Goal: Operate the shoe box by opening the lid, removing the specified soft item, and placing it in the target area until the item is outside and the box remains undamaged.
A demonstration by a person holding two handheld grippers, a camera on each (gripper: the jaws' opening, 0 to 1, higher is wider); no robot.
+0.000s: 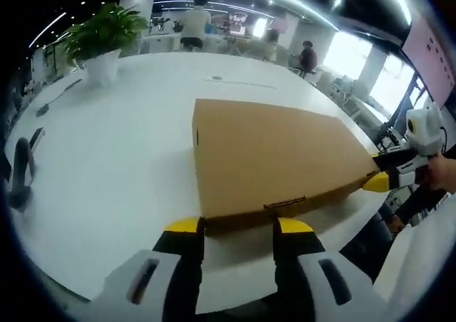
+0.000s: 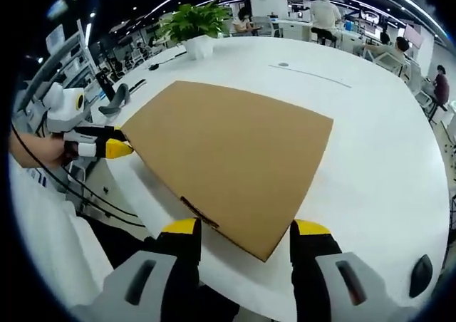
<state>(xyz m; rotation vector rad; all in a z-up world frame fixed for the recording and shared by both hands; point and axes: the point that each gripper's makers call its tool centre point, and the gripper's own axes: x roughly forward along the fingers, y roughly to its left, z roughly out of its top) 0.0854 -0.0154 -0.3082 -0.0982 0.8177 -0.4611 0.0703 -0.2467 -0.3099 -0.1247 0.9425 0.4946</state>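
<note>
A flat brown cardboard shoe box (image 1: 271,151) (image 2: 228,151) lies on the white table (image 1: 121,158) with its lid down. A small lid tab (image 1: 285,204) sits on its near edge. My left gripper (image 1: 239,227) is open, its yellow-tipped jaws standing wide apart just in front of that edge. In the right gripper view the left gripper (image 2: 117,149) touches the box's left corner. My right gripper (image 2: 246,228) is open too, with the box's near corner lying between its spread jaws. In the left gripper view the right gripper (image 1: 377,182) meets the box's right corner.
A potted plant (image 1: 103,37) (image 2: 194,24) stands at the far side of the table. A dark headset-like object (image 1: 21,172) lies near the left edge, a black mouse (image 2: 420,276) near the right one. People sit at desks behind (image 1: 308,55). Cables hang below the table edge (image 2: 100,201).
</note>
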